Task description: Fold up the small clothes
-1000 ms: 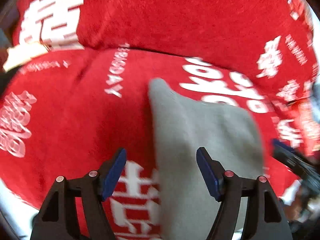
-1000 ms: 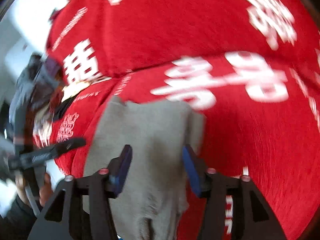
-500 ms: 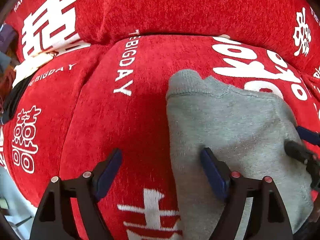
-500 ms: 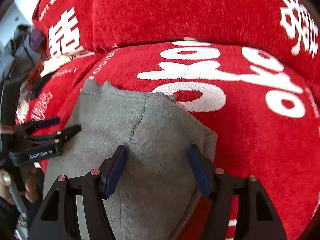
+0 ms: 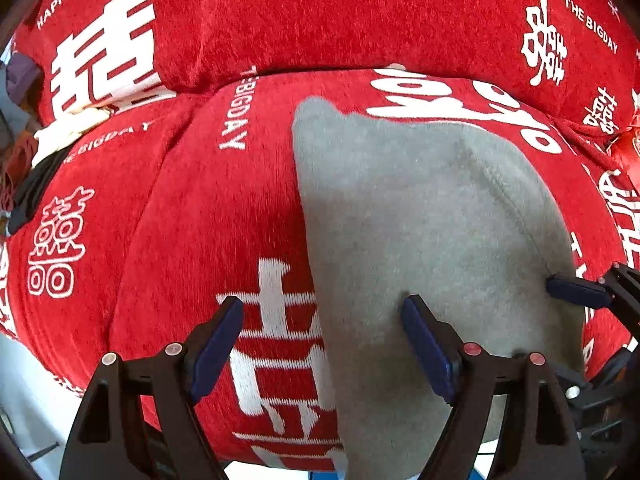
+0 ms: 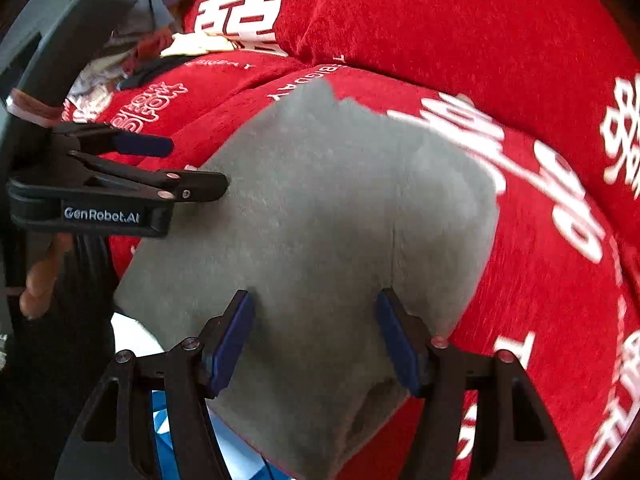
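Left wrist view: the grey garment (image 5: pixel 420 220) is lying spread on the red seat cushion (image 5: pixel 200 216), its near end hanging over the cushion's front edge.
Garment material: soft grey fleece knit, with a stitched seam curving down its right side.
Left gripper (image 5: pixel 320 348): its jaws are opening, wide apart, straddling the garment's left edge; neither blue pad is pressing the cloth.
Right wrist view: the right gripper (image 6: pixel 316 344) is hovering over the garment's near end, jaws apart, cloth showing between them and not clamped.
Cushion cover: red chenille-like pile woven with white characters and "THE BIGDAY" lettering.
Only in right view: a hand (image 6: pixel 40 272) on the left gripper's handle, and a heap of mixed clothes (image 6: pixel 132 44) beyond the cushion.
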Action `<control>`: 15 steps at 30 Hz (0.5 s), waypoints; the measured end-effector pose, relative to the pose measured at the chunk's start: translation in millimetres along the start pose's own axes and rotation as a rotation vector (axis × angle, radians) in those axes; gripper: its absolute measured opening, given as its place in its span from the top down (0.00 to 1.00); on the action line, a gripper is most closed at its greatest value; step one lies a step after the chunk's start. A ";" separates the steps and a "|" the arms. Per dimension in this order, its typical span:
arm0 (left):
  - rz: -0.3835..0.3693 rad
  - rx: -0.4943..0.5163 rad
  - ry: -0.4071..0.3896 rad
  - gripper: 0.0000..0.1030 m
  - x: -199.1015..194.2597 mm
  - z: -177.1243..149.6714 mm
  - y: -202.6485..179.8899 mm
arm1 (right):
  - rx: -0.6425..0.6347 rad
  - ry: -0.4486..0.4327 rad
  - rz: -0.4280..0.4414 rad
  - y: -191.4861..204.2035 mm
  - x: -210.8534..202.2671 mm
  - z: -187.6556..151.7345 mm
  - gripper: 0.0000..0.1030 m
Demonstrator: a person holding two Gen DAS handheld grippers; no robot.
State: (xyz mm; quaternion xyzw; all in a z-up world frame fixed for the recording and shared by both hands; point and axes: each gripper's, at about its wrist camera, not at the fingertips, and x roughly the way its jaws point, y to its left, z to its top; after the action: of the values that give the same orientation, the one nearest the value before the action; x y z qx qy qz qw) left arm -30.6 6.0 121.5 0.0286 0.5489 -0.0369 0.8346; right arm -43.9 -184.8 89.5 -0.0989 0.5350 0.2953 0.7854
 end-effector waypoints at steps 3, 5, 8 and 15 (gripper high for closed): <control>0.010 -0.015 0.007 0.12 -3.8 -3.3 1.7 | -0.005 -0.012 -0.011 -1.3 -9.4 -12.4 0.35; 0.022 -0.004 0.010 0.12 -8.9 -5.8 -2.6 | -0.017 -0.003 -0.039 2.2 -13.5 -14.6 0.34; 0.019 0.029 0.024 0.12 -18.3 -13.3 -12.3 | 0.000 0.024 -0.073 3.8 -17.3 -15.1 0.34; -0.004 0.053 0.019 0.12 -45.7 -20.5 -25.9 | 0.072 0.166 -0.175 16.5 -34.2 -9.3 0.25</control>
State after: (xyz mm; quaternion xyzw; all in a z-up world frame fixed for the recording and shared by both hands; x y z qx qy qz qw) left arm -69.7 -16.6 155.2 0.0499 0.5554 -0.0532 0.8283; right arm -69.2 -188.1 119.1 -0.1410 0.5978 0.1970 0.7641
